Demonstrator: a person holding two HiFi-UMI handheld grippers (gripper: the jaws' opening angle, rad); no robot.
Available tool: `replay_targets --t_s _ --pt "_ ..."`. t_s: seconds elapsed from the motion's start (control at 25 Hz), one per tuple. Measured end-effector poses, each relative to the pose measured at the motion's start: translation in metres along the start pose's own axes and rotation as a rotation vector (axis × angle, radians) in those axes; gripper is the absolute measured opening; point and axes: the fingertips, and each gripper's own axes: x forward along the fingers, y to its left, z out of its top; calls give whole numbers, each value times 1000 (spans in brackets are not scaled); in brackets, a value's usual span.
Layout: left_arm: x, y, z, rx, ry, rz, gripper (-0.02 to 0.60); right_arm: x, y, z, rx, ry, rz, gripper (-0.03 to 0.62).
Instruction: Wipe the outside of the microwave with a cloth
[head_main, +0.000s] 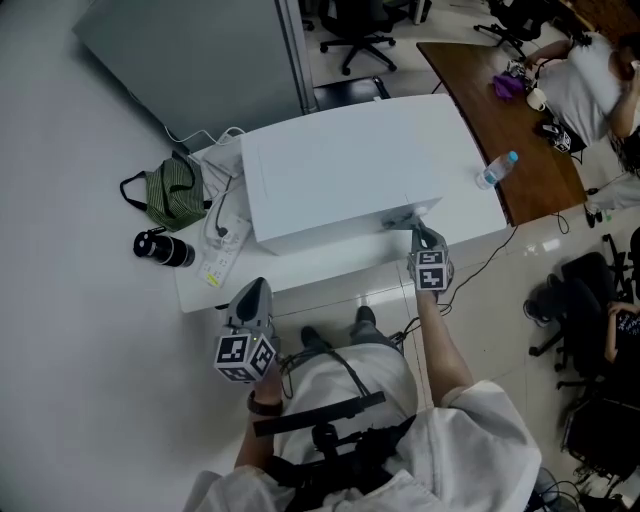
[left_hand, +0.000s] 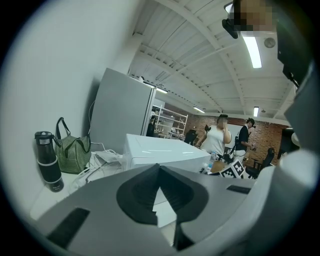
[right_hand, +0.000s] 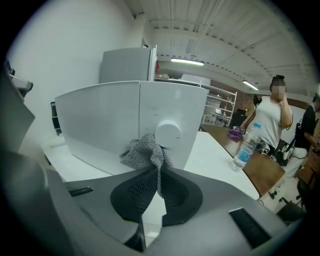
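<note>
The white microwave (head_main: 345, 175) stands on a white table (head_main: 300, 272). In the right gripper view its front panel (right_hand: 115, 120) and round knob (right_hand: 167, 132) face me. My right gripper (head_main: 424, 240) is shut on a grey knitted cloth (right_hand: 145, 152), which bunches just left of and below the knob, against the microwave's front. In the head view the cloth (head_main: 400, 220) shows at the microwave's front right corner. My left gripper (head_main: 251, 300) hangs at the table's front edge, left of the microwave (left_hand: 160, 152), jaws shut on nothing.
Left of the microwave sit a green striped bag (head_main: 172, 195), a black flask (head_main: 163, 249) and a power strip with cables (head_main: 222, 240). A water bottle (head_main: 496, 170) stands on the brown desk (head_main: 510, 130). People stand at the back right (right_hand: 270, 120); office chairs (head_main: 590, 300) crowd the right.
</note>
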Motion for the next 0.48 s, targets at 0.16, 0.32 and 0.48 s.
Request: replay_targets --t_s 0.16,0.32,0.48 --pt "3 -3 3 6 -3 -11 23 7 39 -2 -35 10 76 26" --pt "-8 6 1 -2 -7 15 23 25 157 16 -124 -19 284 26" --pt "-21 21 -2 -19 -19 49 23 30 294 38 -247 -31 509 26"
